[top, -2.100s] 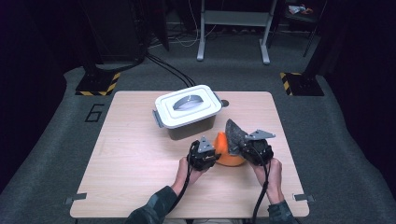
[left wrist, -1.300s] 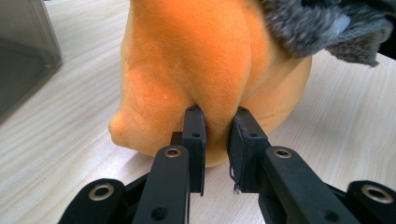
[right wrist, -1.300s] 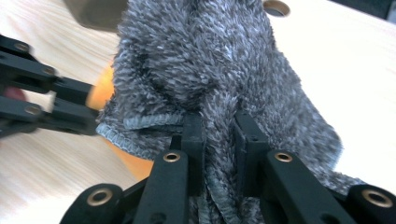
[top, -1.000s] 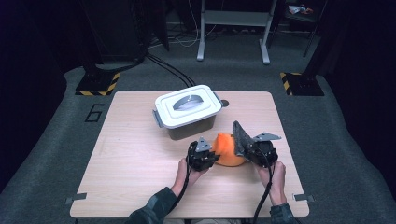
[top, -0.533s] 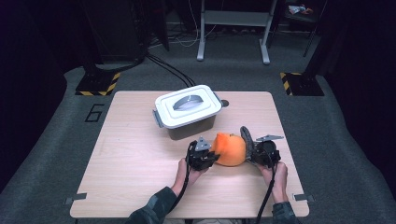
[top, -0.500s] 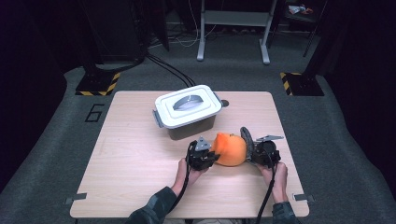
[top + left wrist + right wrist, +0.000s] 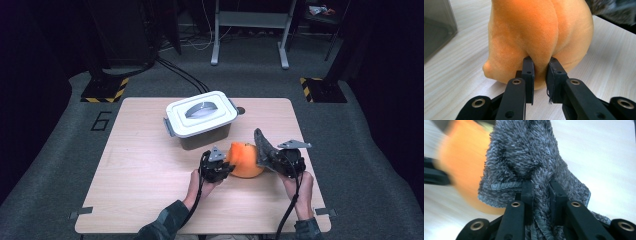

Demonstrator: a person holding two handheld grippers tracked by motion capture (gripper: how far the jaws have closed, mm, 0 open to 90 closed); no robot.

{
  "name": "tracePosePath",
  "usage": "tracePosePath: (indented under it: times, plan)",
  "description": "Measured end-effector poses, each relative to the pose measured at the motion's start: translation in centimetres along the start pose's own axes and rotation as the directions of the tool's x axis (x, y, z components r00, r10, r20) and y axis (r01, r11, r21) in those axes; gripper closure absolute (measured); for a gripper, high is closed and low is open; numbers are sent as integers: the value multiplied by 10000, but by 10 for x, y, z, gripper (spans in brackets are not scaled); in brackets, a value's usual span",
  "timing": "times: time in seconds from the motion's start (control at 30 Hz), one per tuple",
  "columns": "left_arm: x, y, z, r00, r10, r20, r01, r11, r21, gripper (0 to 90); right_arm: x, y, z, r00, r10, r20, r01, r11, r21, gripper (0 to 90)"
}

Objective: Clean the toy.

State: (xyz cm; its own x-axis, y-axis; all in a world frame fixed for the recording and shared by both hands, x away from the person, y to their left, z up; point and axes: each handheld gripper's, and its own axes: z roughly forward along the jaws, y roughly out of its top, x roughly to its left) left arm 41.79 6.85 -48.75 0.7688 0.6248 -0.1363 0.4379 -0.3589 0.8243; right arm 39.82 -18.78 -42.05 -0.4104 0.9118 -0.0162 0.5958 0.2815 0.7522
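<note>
An orange soft, rounded object (image 7: pixel 245 159) (image 7: pixel 536 37) rests on the wooden table (image 7: pixel 140 170) near its front middle. My left gripper (image 7: pixel 225 167) (image 7: pixel 539 72) is shut on a fold of its left side. A grey fluffy cloth (image 7: pixel 264 148) (image 7: pixel 529 157) is pinched in my right gripper (image 7: pixel 270 160) (image 7: pixel 541 197), which is shut on it. The cloth stands up against the right side of the orange object (image 7: pixel 461 165), touching it.
A dark box with a white clip-on lid (image 7: pixel 201 114) stands just behind the orange object, at the table's middle back. A white-framed stand (image 7: pixel 250 30) and dark equipment sit on the grey floor beyond the table.
The right gripper with the grey cloth has dropped and swung along the orange object's right side, then come slightly up again. The left gripper has kept its hold in place.
</note>
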Motion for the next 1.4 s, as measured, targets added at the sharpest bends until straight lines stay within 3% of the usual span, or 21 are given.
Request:
tracePosePath:
  times: [0.1,0.23,0.33,0.47,0.73,0.87,1.03,1.4]
  plan:
    - [0,0,0,10000,15,10,-15,10000,21,782,18,12,-4,9981,-515,-352,507,9985,-226,767]
    - [0,0,-1,10000,82,-39,-82,9999,77,782,43,23,2,9907,-1214,-613,1202,9925,-223,765]
    - [1,-1,-1,10000,-17,-35,17,10000,52,781,54,24,14,9891,-1423,-382,1428,9897,120,766]
    - [-2,-1,0,10000,8,-60,-9,10000,-41,781,46,19,16,9918,-1183,-474,1186,9929,39,767]
    - [-3,1,1,9999,116,-53,-115,9999,79,782,14,-2,17,9995,-307,-27,308,9992,238,767]
    - [-3,0,1,9999,81,-123,-80,10000,52,782,6,-9,20,10000,11,95,-14,9991,413,767]
    - [-2,1,1,9999,132,-96,-130,9998,117,781,-4,-23,29,9993,233,285,-255,9965,792,768]
    - [-1,1,1,9999,91,-63,-91,9999,109,781,-20,-47,59,9962,867,78,-868,9825,1646,768]
